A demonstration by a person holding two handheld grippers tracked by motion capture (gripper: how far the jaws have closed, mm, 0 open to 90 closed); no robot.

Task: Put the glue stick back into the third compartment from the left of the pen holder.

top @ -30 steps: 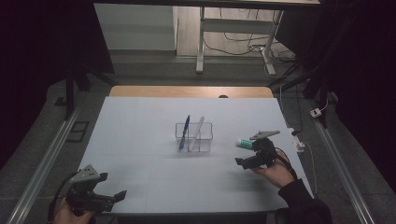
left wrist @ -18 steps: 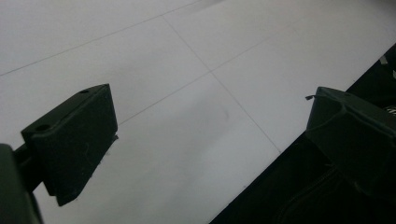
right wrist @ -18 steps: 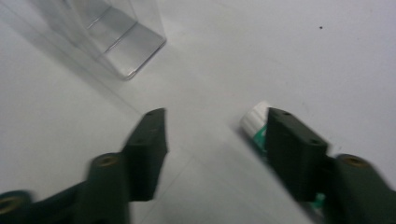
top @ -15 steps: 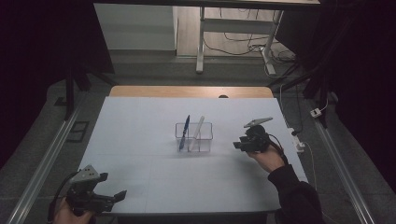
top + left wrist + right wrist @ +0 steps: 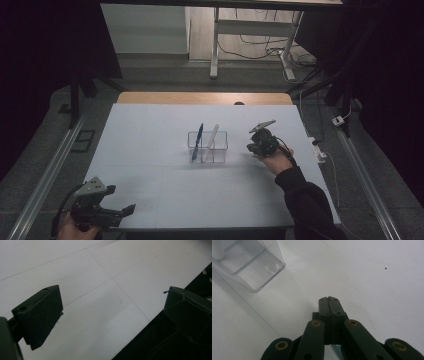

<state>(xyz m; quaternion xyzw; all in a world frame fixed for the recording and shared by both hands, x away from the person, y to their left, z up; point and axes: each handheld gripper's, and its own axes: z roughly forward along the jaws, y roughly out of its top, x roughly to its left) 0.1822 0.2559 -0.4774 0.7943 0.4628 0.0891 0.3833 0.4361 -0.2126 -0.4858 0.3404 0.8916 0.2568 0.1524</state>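
Two grippers are working at the table [image 5: 150, 190]. Right gripper [image 5: 329, 299] is closing, fingers pressed together, a white-green tube [image 5: 333, 350] showing beneath them; clear box [image 5: 207, 147] is standing near, beyond the fingertips. Left gripper [image 5: 112, 315] is hovering, fingers wide apart, empty.

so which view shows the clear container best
The high view: the clear container stands whole on the table, with a blue pen and a white stick leaning in it. The right gripper view catches one corner of it, ahead of the shut right gripper. The left gripper view looks across bare table.
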